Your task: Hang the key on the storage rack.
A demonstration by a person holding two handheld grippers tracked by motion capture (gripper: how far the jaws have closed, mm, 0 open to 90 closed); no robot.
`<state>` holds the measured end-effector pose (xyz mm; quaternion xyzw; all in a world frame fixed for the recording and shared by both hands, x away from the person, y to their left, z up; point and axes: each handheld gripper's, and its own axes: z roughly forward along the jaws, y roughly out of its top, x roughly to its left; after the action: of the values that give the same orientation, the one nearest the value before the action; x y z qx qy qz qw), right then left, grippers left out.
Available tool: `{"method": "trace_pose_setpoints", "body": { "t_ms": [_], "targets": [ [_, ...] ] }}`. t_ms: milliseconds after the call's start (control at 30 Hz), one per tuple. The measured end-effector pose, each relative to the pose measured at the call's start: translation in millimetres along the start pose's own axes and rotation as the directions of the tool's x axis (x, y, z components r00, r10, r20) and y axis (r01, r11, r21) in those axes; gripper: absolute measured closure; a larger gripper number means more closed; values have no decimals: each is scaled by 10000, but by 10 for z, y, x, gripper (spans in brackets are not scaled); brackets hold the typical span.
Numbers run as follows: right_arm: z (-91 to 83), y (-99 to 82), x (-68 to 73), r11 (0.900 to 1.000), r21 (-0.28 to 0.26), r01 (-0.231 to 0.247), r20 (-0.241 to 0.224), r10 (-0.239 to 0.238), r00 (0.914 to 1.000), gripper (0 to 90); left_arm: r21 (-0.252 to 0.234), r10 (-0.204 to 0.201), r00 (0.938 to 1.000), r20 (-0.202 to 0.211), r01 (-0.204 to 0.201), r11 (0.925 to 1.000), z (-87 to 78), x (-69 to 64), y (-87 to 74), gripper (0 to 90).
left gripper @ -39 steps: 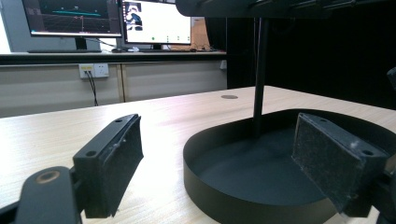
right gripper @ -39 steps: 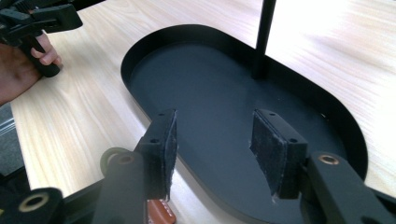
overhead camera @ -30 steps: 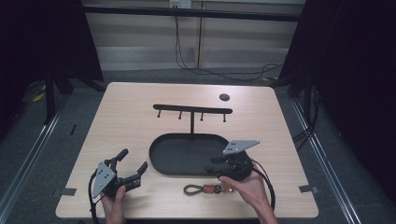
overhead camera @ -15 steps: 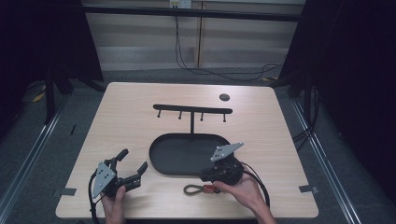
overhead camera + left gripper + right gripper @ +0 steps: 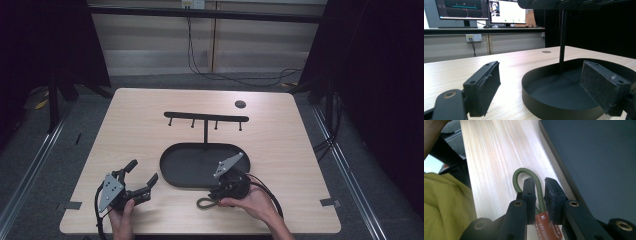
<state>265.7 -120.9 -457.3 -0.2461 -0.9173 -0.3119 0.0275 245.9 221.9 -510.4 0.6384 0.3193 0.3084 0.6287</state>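
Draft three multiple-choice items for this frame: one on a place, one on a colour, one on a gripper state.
1. Where does the keychain's cord loop lie?
A. on the table, at the tray's near side
B. inside the tray
C. hung on the rack

2. What colour is the cord loop?
A. red
B. green
C. white

3. How do the left gripper jaws stand?
A. shut on the cord
B. shut on nothing
C. open, holding nothing

Answers:
1 A, the high view shows it on the wood before the black tray.
2 B, the right gripper view shows olive green cord.
3 C, its view shows the pads wide apart.
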Motion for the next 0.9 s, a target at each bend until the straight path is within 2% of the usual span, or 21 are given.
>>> {"method": "trace_pose_setpoints", "body": {
  "t_ms": [100, 200, 367, 467, 900],
  "targets": [
    [29, 13, -5, 10000, 89, -36, -65, 36, 10000, 769, -3, 0, 10000, 0, 0, 10000, 0, 0, 0, 157],
    [80, 55, 8, 9980, 632, 48, -83, -42, 10000, 800, -2, 2, 10000, 2, -2, 10000, 0, 0, 0, 157],
    [123, 91, -11, 9950, 994, 110, -149, -96, 9998, 807, -4, -1, 10000, 0, 1, 10000, 0, 0, 0, 157],
    [173, 116, -21, 9893, 1440, 240, -169, -218, 9996, 819, -8, -7, 10000, 1, 7, 10000, 0, -1, 0, 158],
    [249, 172, -28, 9760, 2142, 396, -177, -367, 9992, 835, -12, 13, 10000, -15, -13, 10000, -2, 0, 0, 158]
  ]
}}
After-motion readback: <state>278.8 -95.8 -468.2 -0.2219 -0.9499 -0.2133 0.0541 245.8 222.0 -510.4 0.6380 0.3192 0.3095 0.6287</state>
